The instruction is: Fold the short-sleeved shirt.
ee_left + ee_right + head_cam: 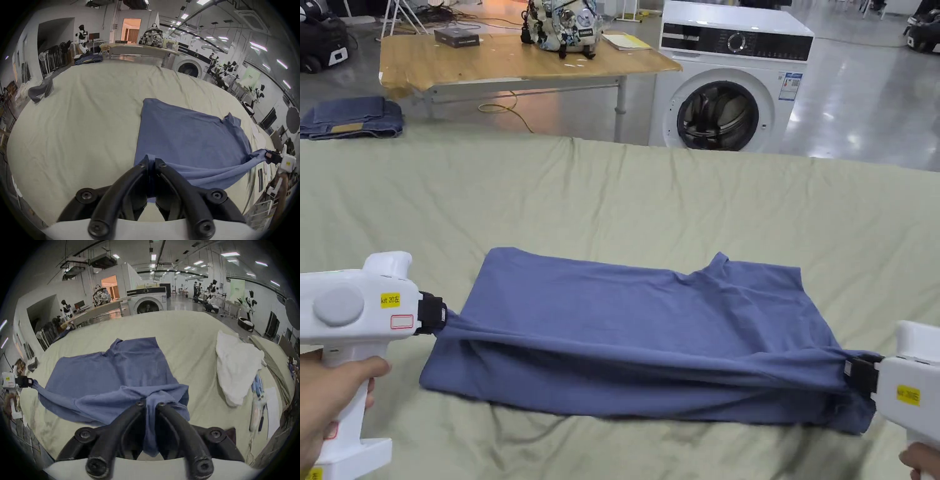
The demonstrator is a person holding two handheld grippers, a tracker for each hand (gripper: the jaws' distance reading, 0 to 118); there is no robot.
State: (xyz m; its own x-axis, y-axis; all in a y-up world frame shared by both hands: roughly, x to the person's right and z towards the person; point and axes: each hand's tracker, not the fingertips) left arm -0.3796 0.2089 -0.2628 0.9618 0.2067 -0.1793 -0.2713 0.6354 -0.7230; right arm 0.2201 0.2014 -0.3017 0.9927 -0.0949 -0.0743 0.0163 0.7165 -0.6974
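While both ends are pinched — left tongs [439, 314] and right tongs [850, 370] clenched on the blue shirt [637, 325] — one lengthwise fold looks half laid on the bed [675, 200]; cross-folds remain.

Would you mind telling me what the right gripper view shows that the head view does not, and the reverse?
Right gripper view alone: a white pillow on the green sheet, beside the shirt. Head view alone: folded jeans at the sheet's far left edge. Shared: the blue shirt lying on the green sheet, its near edge pinched by the left hand-held gripper and the right hand-held gripper, with the washing machine behind.
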